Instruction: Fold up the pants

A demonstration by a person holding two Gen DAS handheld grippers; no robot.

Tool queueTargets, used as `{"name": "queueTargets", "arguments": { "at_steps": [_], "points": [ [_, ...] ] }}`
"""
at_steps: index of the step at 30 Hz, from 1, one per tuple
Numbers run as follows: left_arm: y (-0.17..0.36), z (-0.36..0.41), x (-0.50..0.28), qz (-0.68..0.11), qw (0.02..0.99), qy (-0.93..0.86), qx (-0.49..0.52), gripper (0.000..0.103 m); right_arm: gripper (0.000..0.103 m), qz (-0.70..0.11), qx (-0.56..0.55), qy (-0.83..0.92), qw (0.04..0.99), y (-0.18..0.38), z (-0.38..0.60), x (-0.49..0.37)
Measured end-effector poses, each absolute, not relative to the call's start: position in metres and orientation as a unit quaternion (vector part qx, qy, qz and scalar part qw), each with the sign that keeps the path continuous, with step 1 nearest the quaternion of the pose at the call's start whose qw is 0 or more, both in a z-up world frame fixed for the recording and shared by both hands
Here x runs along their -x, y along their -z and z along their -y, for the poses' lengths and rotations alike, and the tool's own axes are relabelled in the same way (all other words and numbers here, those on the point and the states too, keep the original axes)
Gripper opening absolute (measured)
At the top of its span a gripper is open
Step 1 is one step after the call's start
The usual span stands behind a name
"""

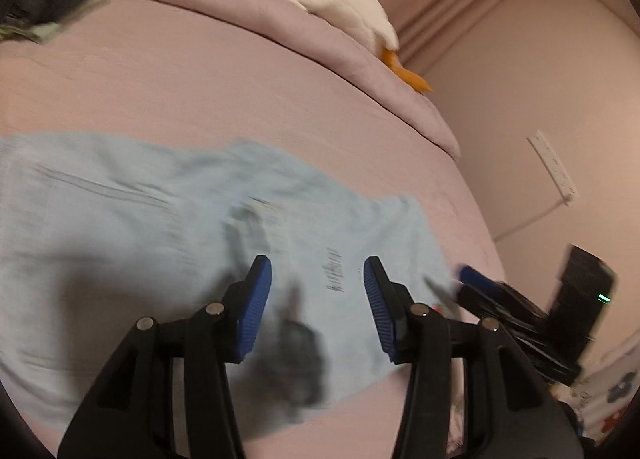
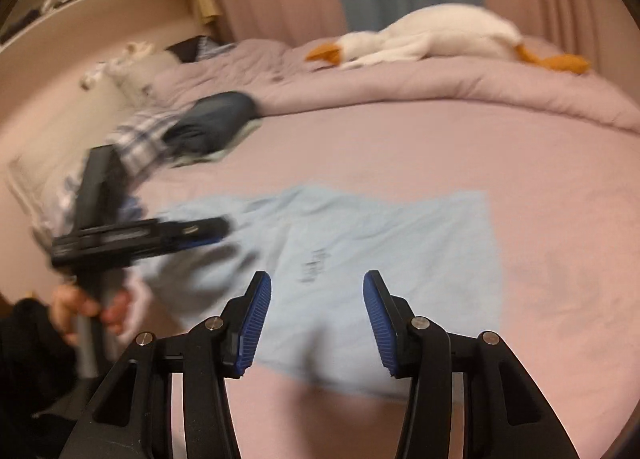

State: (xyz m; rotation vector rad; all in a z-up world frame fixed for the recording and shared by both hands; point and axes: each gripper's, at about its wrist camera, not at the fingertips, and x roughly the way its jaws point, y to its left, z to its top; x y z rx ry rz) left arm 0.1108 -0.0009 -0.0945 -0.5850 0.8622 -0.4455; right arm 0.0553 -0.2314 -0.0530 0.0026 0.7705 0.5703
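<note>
The left gripper [image 1: 318,307] is being held above the bed with its 2 blue-padded jaws standing apart and nothing between them; the pads are not touching the cloth. Below and just beyond it, the light blue pants [image 1: 168,227] are lying flat on the pink sheet [image 1: 200,91], with a small line of dark print showing between the jaws. In the left wrist view the right gripper [image 1: 472,277] is being seen blurred at the right edge of the pants.

The right gripper [image 2: 318,313] is likewise being held over the pants [image 2: 400,243], its jaws parted and empty, clear of the fabric. In its view the left gripper [image 2: 216,229] is being seen from the side, blurred, over the left end of the pants, and its handle is being gripped by a hand [image 2: 86,309] at the lower left.

Farther out, a rumpled pink duvet [image 2: 440,91] is lying across the far half of the bed, and a white plush goose [image 2: 432,39] with an orange beak and feet is resting on it. A dark folded garment [image 2: 216,119] and a plaid cloth [image 2: 140,139] are piled near the left side of the bed.
</note>
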Motion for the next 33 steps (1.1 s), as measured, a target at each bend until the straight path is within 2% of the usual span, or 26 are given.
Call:
{"name": "queueTargets", "arguments": {
  "at_steps": [7,8,9,11,14,22,25,27,28,30,33],
  "points": [
    [0.113,0.065,-0.116,-0.445,0.837,0.246,0.202,0.045,0.048,-0.437,0.037,-0.171,0.883,0.103,0.249,-0.085],
    [0.121,0.063,-0.115,-0.452,0.847,0.216,0.178,0.04,0.048,-0.445,0.043,-0.16,0.88,0.11,0.251,-0.086],
    [0.124,0.06,-0.114,-0.453,0.851,0.205,0.171,0.015,0.048,-0.455,0.049,-0.151,0.876,0.121,0.252,-0.087],
    [0.13,0.043,-0.108,-0.456,0.853,0.181,0.176,0.0,0.048,-0.438,0.053,-0.152,0.885,0.124,0.254,-0.08],
    [0.134,0.02,-0.092,-0.457,0.849,0.172,0.204,0.002,0.048,-0.434,0.058,-0.149,0.887,0.12,0.251,-0.08],
    [0.13,0.019,-0.074,-0.456,0.862,0.156,0.16,0.002,0.048,-0.427,0.091,-0.116,0.892,0.102,0.235,-0.081],
    [0.132,0.015,-0.08,-0.456,0.858,0.154,0.177,0.002,0.048,-0.385,0.094,-0.187,0.899,0.079,0.209,-0.07],
    [0.133,0.007,-0.076,-0.455,0.856,0.154,0.19,0.002,0.047,-0.388,0.108,-0.246,0.882,0.077,0.183,-0.073],
    [0.131,0.005,-0.074,-0.455,0.857,0.151,0.19,0.003,0.045,-0.392,0.118,-0.258,0.875,0.08,0.174,-0.076],
    [0.126,-0.003,-0.071,-0.45,0.86,0.145,0.191,0.014,0.019,-0.405,0.164,-0.282,0.854,0.093,0.146,-0.086],
    [0.122,-0.012,-0.062,-0.447,0.854,0.168,0.209,0.025,0.015,-0.419,0.207,-0.316,0.826,0.111,0.116,-0.088]
  ]
}}
